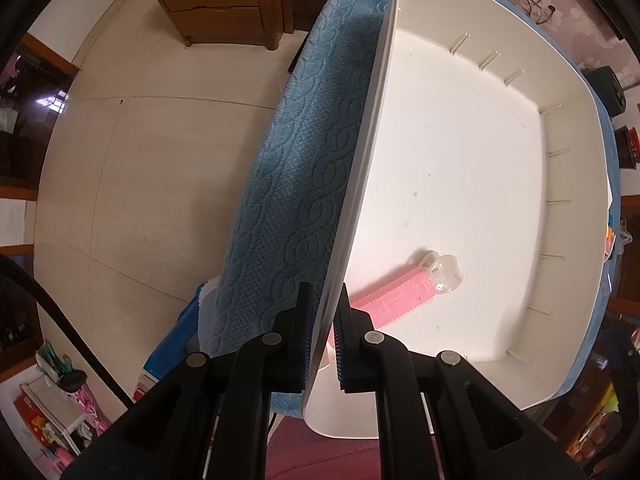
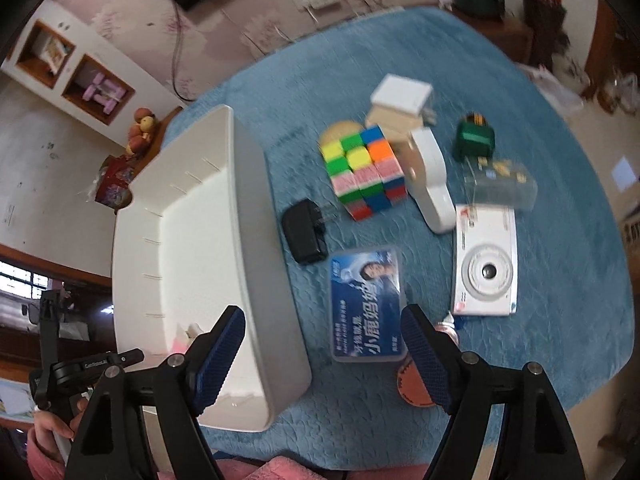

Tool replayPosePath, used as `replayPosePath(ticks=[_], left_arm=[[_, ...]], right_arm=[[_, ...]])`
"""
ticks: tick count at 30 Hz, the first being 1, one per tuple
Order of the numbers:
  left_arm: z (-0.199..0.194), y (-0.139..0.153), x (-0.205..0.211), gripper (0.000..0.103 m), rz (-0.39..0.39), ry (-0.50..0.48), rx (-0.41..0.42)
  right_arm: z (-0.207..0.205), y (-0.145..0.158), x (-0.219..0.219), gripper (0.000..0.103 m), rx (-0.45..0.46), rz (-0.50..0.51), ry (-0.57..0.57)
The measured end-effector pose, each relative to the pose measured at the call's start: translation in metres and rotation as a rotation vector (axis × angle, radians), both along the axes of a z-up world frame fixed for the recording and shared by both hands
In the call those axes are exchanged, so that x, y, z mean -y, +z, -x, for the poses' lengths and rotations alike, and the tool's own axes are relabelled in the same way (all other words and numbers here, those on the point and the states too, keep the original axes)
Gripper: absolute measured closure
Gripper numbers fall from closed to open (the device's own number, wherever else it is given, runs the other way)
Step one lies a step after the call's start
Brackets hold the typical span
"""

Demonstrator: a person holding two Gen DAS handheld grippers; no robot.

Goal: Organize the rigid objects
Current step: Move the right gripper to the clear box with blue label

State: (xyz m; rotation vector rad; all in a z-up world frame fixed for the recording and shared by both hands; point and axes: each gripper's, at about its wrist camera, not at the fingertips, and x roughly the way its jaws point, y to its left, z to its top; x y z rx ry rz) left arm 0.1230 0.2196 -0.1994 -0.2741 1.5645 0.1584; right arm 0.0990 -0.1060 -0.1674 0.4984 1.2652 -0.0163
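The flat blue-and-white box (image 2: 366, 304) lies on the blue cloth (image 2: 520, 320) just beside the white bin (image 2: 256, 240), and it sits between the wide-open, empty fingers of the right tongs (image 2: 324, 354), so it looks like the next thing to go in. To take it well, the tongs should come down square over its short sides, close on the edges rather than the slippery top, then lift clear of the bin wall before moving left. The left tongs (image 1: 322, 344) are closed on the bin's near rim (image 1: 360, 184), steadying it; that grip should hold firm so the bin does not slide. Inside lies a pink comb-like piece (image 1: 394, 294), though its clear end is hard to identify. The cube (image 2: 362, 172), black plug (image 2: 304, 232) and white camera (image 2: 484, 264) wait nearby on the cloth.
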Motion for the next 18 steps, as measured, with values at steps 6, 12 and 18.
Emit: replayPosePath(ticks=[6, 12, 18], left_arm=[[-0.001, -0.001, -0.001, 0.093, -0.003, 0.035, -0.001], [0.000, -0.001, 0.002, 0.091, -0.032, 0.062, 0.005], [0.002, -0.001, 0.005, 0.090, -0.055, 0.103, 0.001]], right_arm=[[-0.006, -0.029, 0.012, 0.021, -0.117, -0.095, -0.034], [-0.015, -0.048, 0.022, 0.021, -0.204, -0.134, -0.044], [-0.027, -0.064, 0.026, 0.021, -0.283, -0.152, -0.023]])
